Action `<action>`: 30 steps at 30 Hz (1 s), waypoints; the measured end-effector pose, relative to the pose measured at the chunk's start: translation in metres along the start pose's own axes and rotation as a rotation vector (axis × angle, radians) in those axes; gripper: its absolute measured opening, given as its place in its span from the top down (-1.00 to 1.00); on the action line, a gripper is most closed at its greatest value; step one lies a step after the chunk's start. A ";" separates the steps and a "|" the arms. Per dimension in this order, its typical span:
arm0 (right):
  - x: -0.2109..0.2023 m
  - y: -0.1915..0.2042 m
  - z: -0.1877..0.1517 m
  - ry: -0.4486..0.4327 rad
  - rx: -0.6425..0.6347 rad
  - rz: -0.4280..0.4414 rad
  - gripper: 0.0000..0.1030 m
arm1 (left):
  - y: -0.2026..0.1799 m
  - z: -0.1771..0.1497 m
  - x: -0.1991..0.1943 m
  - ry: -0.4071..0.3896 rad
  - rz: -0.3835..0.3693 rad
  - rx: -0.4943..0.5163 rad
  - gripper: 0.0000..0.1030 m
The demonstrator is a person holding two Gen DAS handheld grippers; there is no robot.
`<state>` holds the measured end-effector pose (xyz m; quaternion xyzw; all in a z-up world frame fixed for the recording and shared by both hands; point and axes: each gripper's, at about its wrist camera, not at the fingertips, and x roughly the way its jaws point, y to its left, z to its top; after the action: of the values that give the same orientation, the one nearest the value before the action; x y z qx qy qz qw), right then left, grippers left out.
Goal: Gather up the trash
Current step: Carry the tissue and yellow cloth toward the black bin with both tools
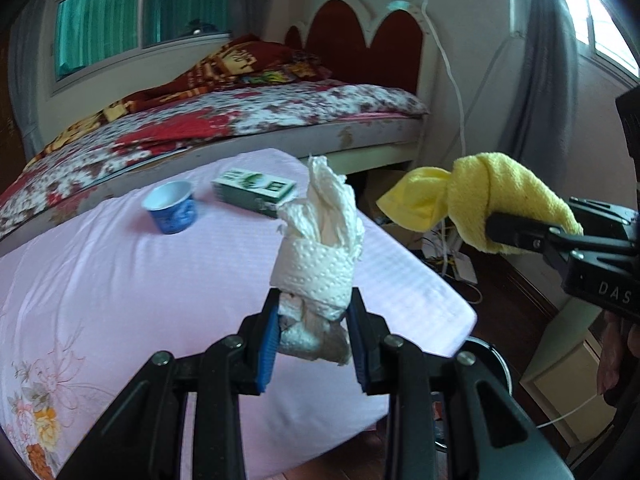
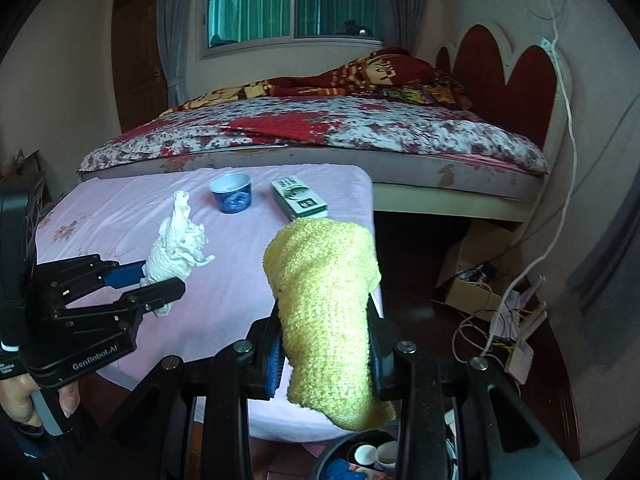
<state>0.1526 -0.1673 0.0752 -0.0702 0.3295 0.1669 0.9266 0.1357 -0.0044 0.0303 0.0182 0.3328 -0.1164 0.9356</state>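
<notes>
My left gripper (image 1: pixel 314 320) is shut on a crumpled white paper towel (image 1: pixel 320 248) and holds it above the pink-covered table (image 1: pixel 120 280); it also shows in the right wrist view (image 2: pixel 160 280) with the towel (image 2: pixel 176 244). My right gripper (image 2: pixel 326 344) is shut on a yellow cloth (image 2: pixel 324 300), held over the table's right edge; the cloth also shows in the left wrist view (image 1: pixel 480 200). A blue cup (image 1: pixel 172 208) (image 2: pixel 232 196) and a green-and-white box (image 1: pixel 256 190) (image 2: pixel 300 198) lie on the table's far part.
A round black bin (image 2: pixel 360 456) holding cups and trash sits on the floor below the right gripper. A bed (image 2: pixel 320 128) stands behind the table. Cables and a cardboard box (image 2: pixel 480 280) lie on the floor at the right.
</notes>
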 end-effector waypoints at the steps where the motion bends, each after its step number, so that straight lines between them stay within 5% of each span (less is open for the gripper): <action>1: -0.002 -0.003 -0.002 0.002 0.004 -0.005 0.32 | -0.005 -0.001 0.000 0.002 -0.008 0.006 0.37; 30: -0.043 -0.111 -0.144 0.186 0.116 -0.146 0.32 | -0.157 -0.067 0.048 0.218 -0.238 0.205 0.37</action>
<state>0.0756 -0.3171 -0.0067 -0.0554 0.4171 0.0726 0.9043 0.0944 -0.1590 -0.0447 0.0866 0.4183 -0.2569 0.8669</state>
